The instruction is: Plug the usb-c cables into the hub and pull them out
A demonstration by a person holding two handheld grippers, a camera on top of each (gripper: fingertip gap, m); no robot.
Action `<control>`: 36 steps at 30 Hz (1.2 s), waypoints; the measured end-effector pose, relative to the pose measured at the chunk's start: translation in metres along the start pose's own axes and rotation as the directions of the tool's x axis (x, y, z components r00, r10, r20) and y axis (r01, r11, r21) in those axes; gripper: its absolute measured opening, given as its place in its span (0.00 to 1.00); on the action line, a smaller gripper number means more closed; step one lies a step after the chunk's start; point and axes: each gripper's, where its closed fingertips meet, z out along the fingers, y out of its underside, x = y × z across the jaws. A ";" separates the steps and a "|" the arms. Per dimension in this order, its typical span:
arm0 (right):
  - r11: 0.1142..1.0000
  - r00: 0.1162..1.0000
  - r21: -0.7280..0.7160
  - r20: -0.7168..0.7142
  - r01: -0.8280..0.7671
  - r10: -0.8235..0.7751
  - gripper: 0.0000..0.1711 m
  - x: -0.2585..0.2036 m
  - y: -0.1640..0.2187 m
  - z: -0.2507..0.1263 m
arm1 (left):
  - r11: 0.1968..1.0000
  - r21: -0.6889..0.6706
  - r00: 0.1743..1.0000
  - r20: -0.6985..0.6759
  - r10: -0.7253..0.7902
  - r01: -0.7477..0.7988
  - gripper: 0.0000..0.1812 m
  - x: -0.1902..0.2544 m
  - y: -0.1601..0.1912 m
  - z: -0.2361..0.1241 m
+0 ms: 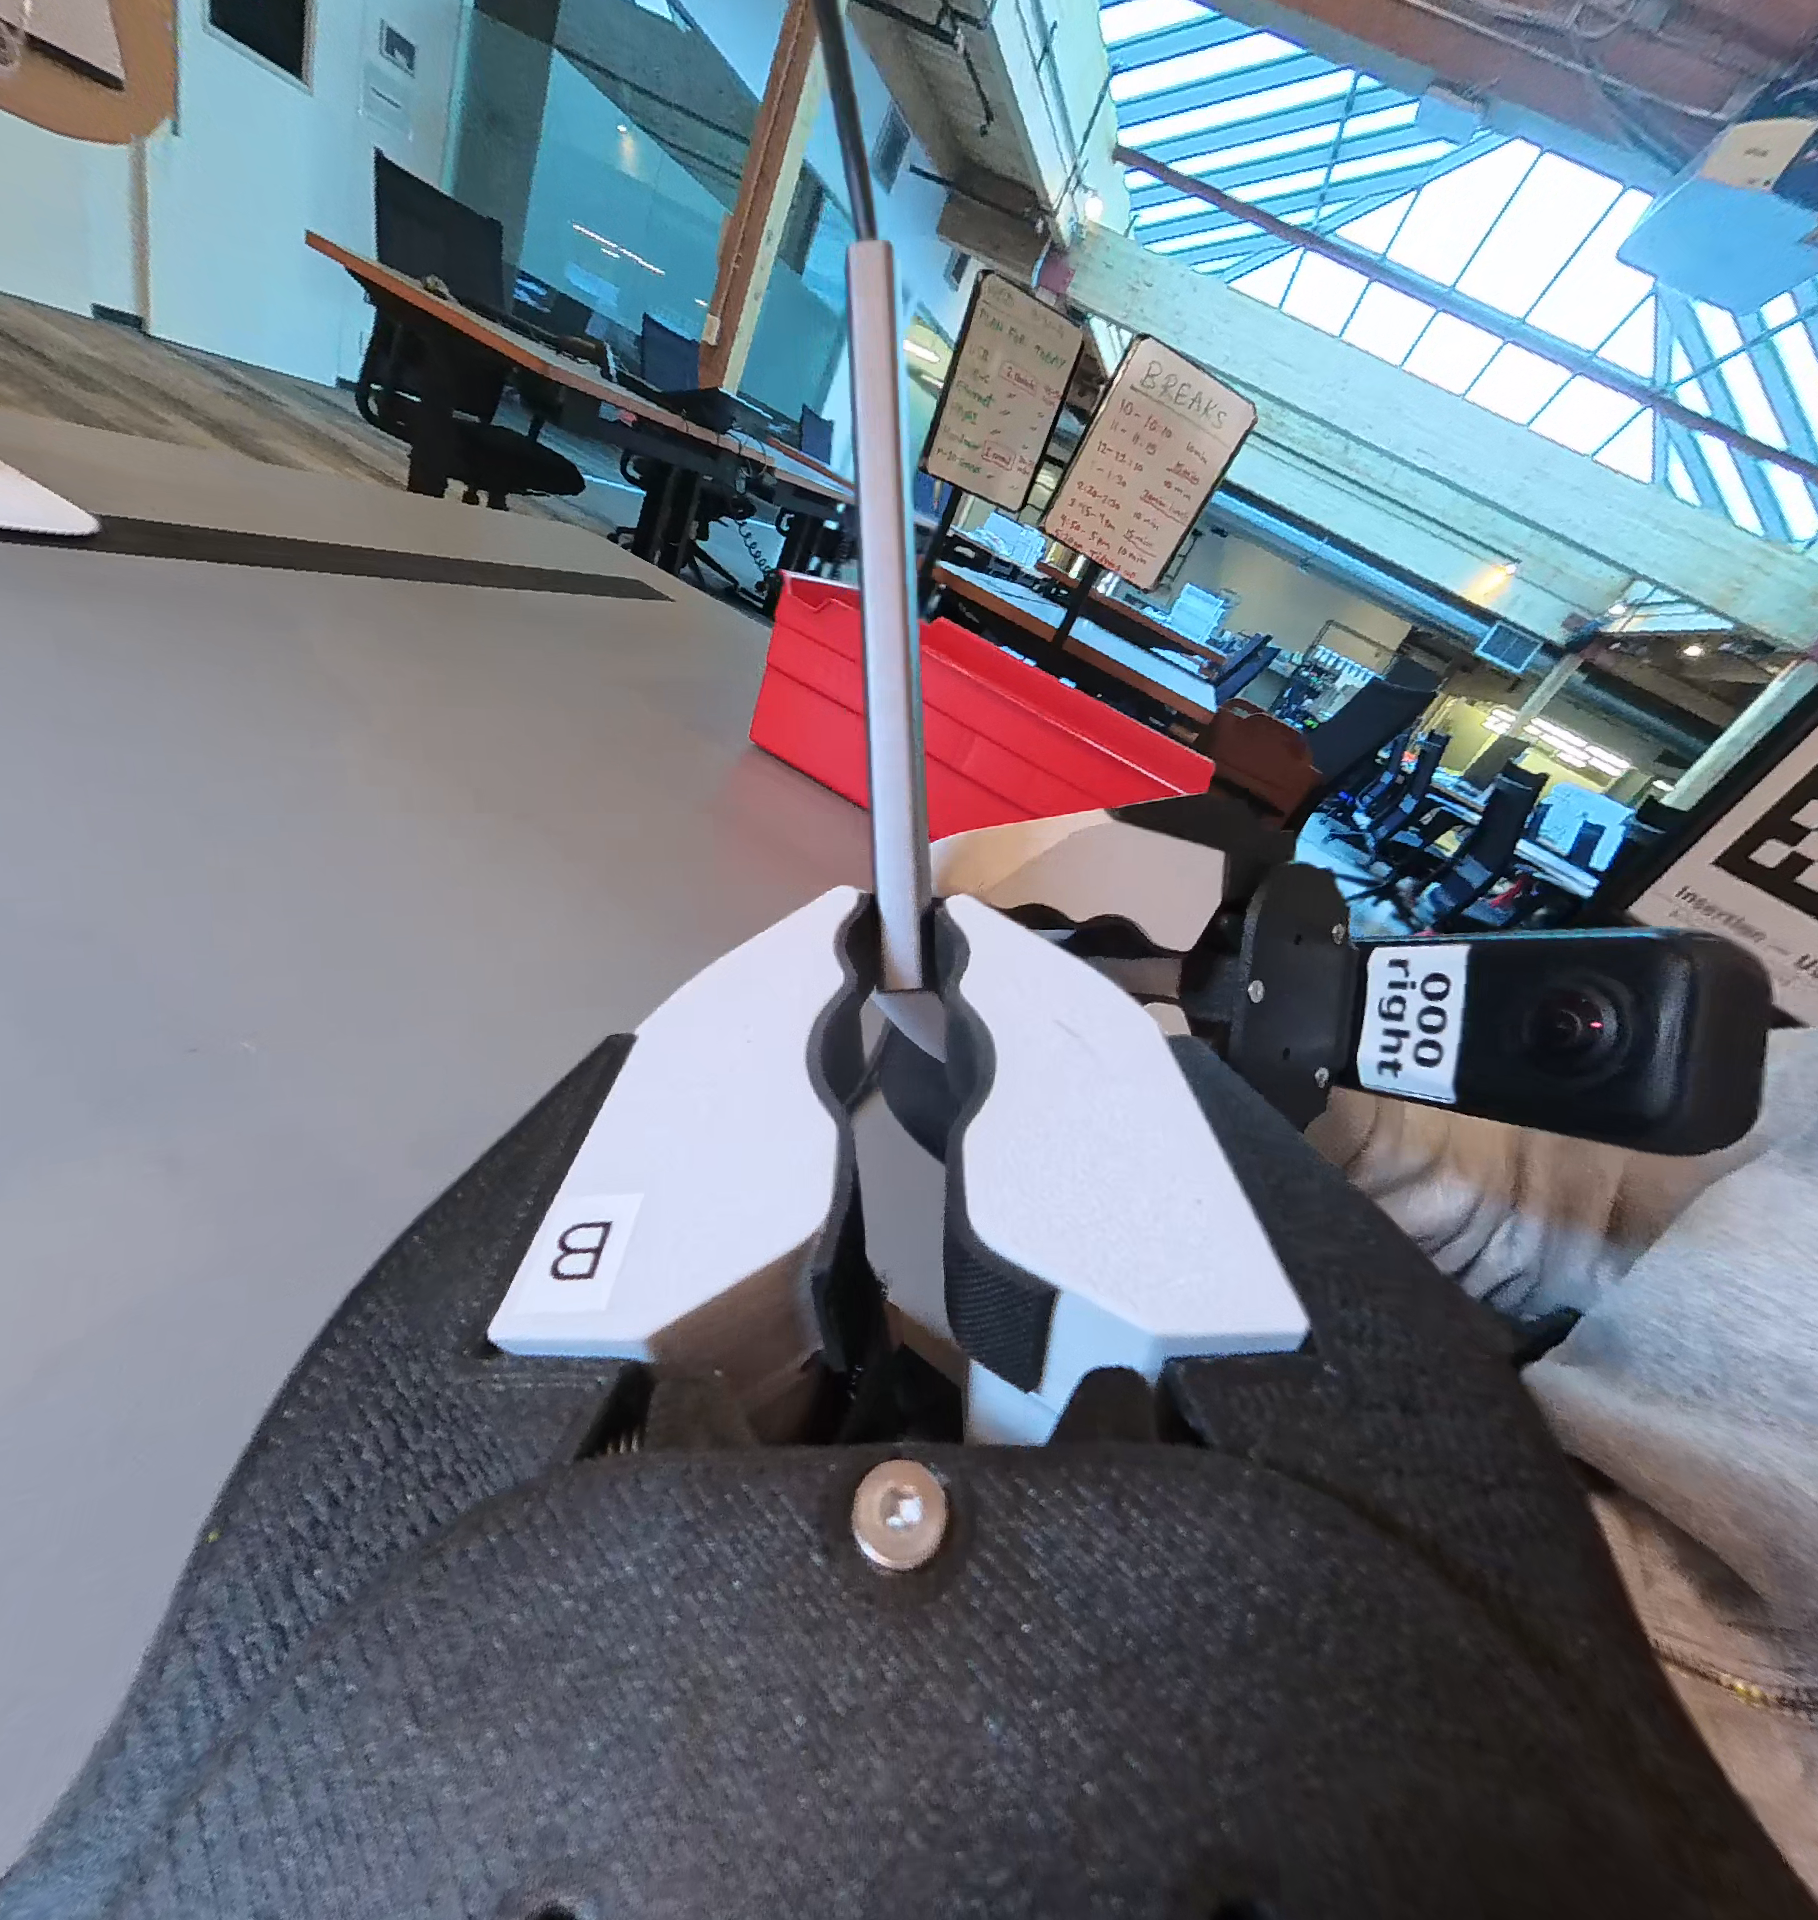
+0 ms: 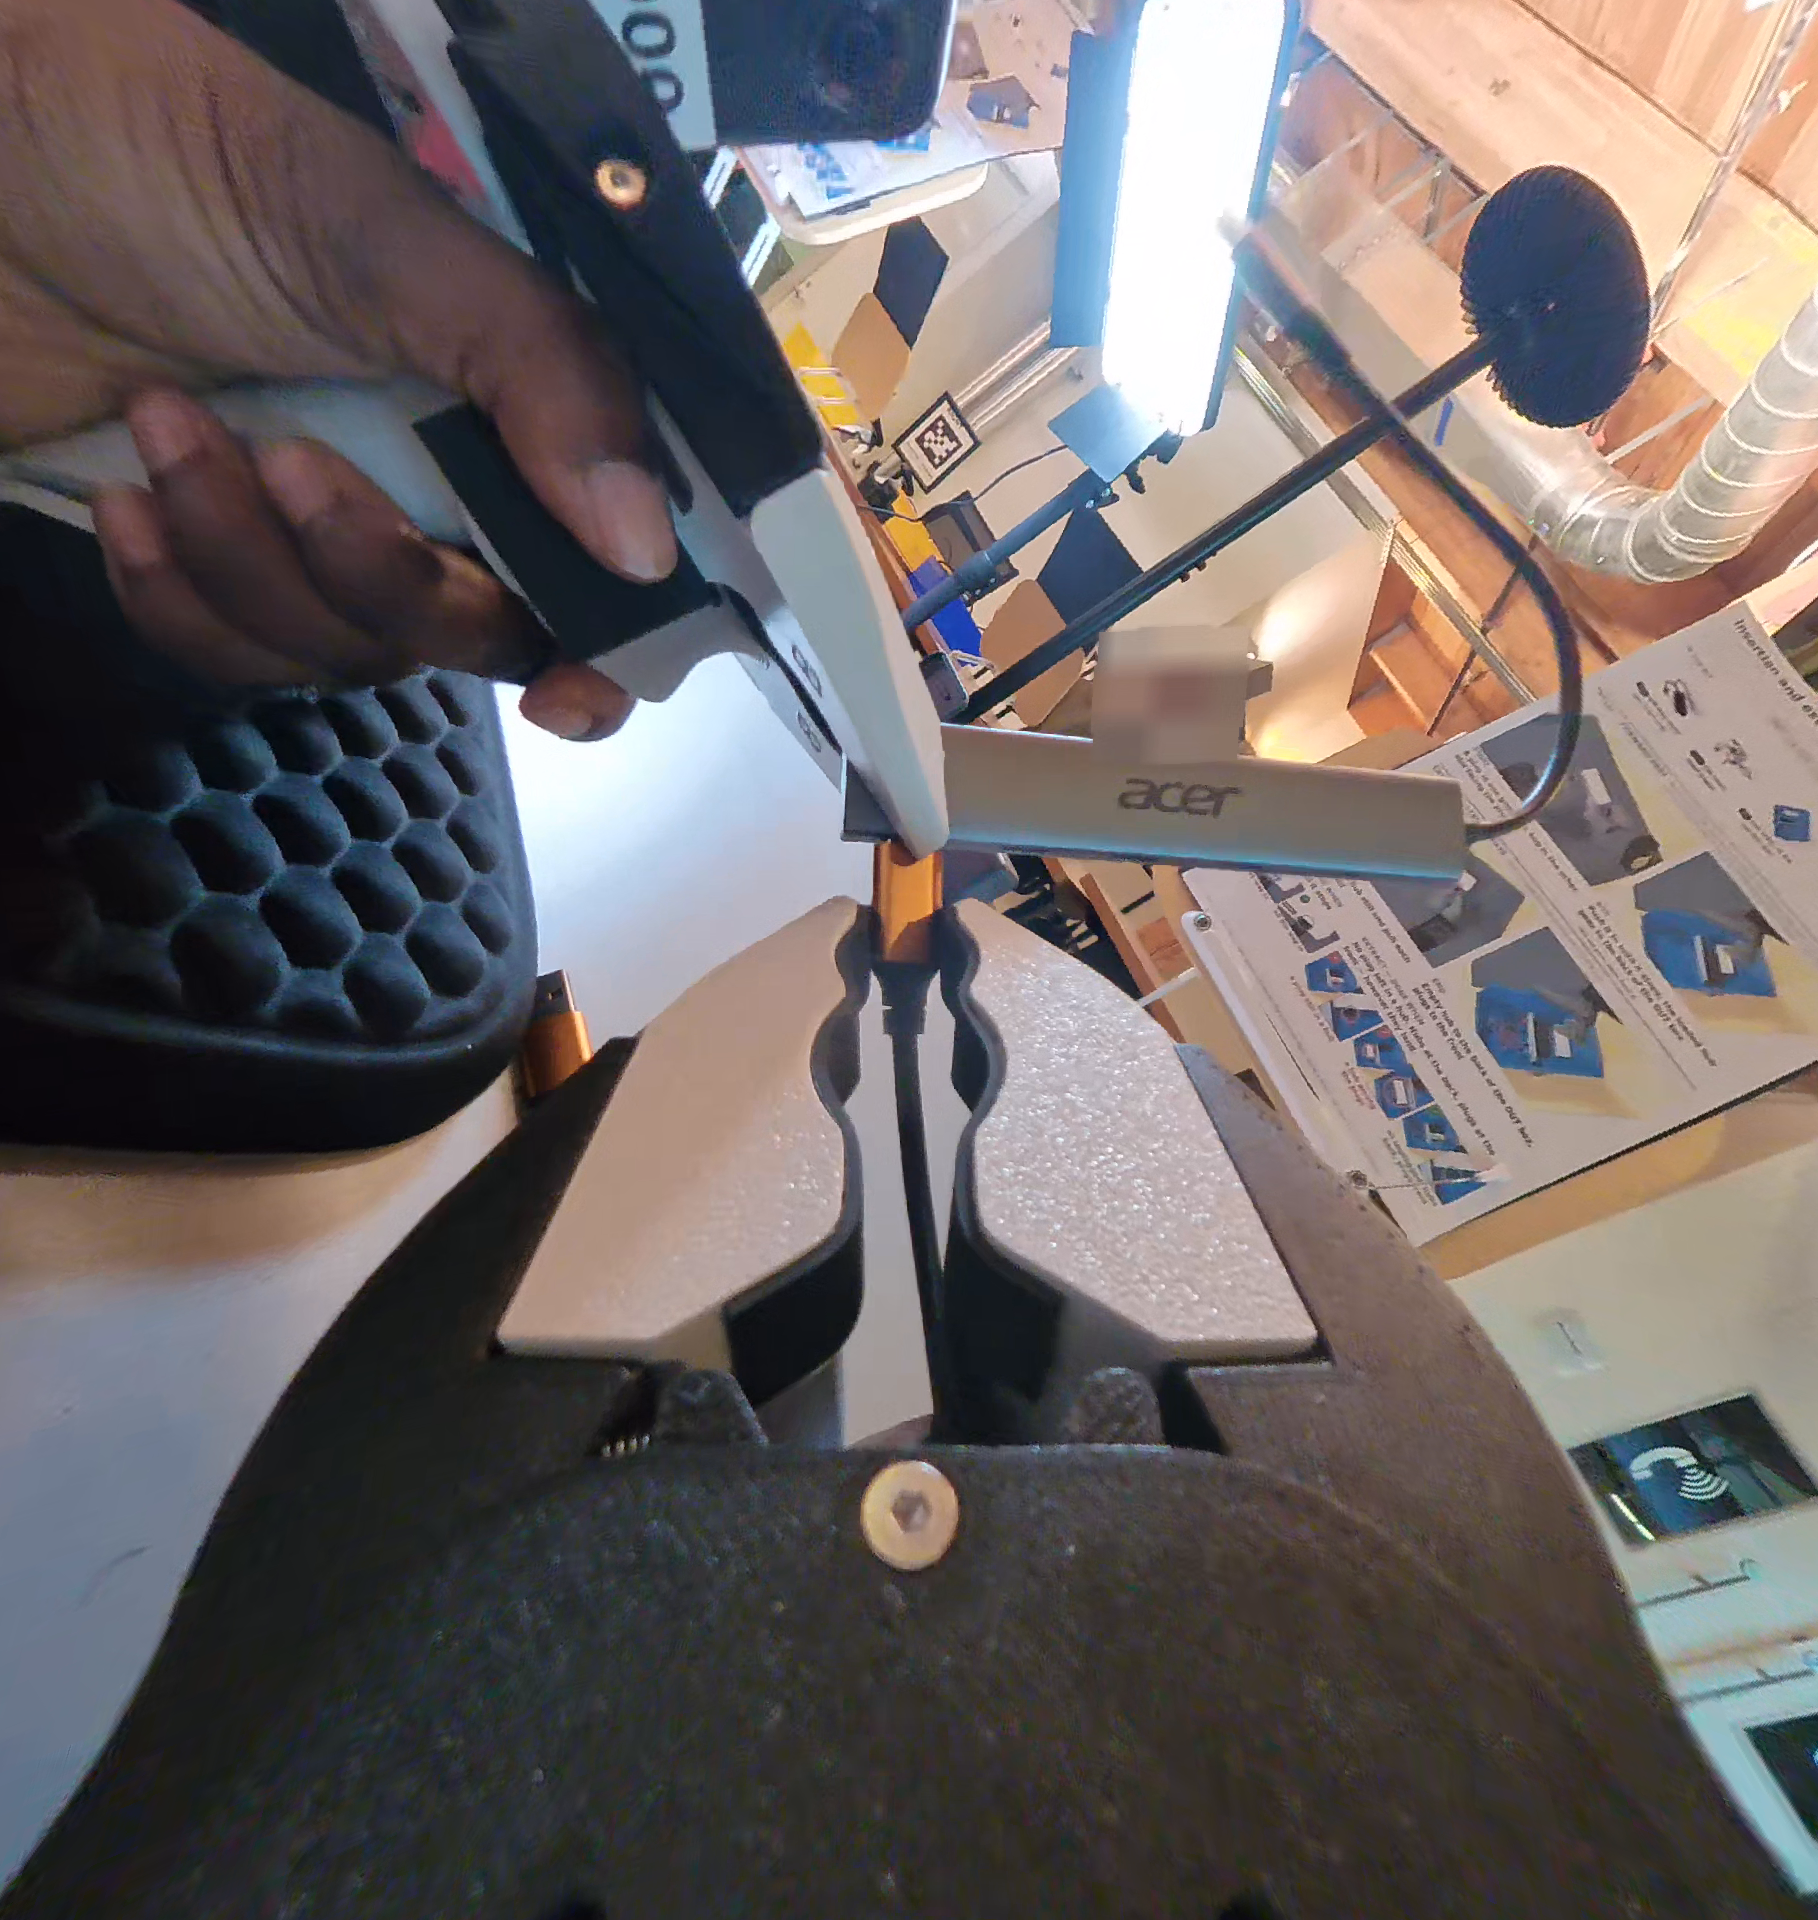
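Across the lower half of both wrist views, the black gripper bodies fill the frame, so I work from what shows above them.

Behind, at centre left of the left wrist view, the grey table (image 1: pixel 261 779) carries a red bin (image 1: pixel 1040 727) at mid frame. I judge the bin plays no part in this step.

At centre right of the right wrist view, the silver hub (image 2: pixel 1196 805) lies crosswise, off the table. My left gripper (image 1: pixel 897 971) has its fingers pressed onto one end of the hub, which rises up the middle of its own view as a thin bar. I judge this grip leaves the hub's long side free for a plug and braces it against push and pull.

At centre of the right wrist view, my right gripper (image 2: pixel 905 935) pinches the orange plug (image 2: pixel 905 914) of a usb-c cable (image 2: pixel 915 1143), whose black cord runs back between the fingers. The plug's tip meets the hub's underside just beside the left gripper's finger.

A second orange plug (image 2: pixel 552 1039) lies at centre left, beside a black honeycomb pad (image 2: pixel 261 883).

Hidden items:
1. The port itself is covered by the left gripper's finger, so I cannot tell whether the plug is seated or only touching.
2. The hub's own black lead curves out of frame at upper right.
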 end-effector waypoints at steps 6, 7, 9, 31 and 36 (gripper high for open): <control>1.000 1.000 -0.018 -0.015 0.007 -0.007 0.07 -0.001 -0.002 0.003 | 1.000 -0.001 1.000 -0.013 -0.022 0.022 0.06 0.000 0.000 -0.001; 1.000 1.000 -0.021 -0.014 0.006 -0.006 0.07 -0.001 -0.003 0.003 | 1.000 -0.005 1.000 -0.011 -0.019 0.019 0.06 0.000 0.000 -0.001; 0.999 1.000 -0.036 -0.010 -0.014 0.014 0.07 -0.001 -0.003 0.005 | 1.000 -0.016 1.000 -0.006 -0.011 0.011 0.06 0.000 0.002 0.000; 0.960 0.965 -0.110 0.014 -0.259 0.262 0.07 0.037 0.023 -0.020 | 0.926 0.244 0.955 0.131 0.265 -0.290 0.17 0.014 -0.030 -0.016; 0.851 0.861 -0.189 0.050 -0.490 0.507 0.07 0.022 0.016 -0.015 | 0.718 0.042 0.688 0.331 0.646 -0.695 0.29 0.017 -0.020 -0.010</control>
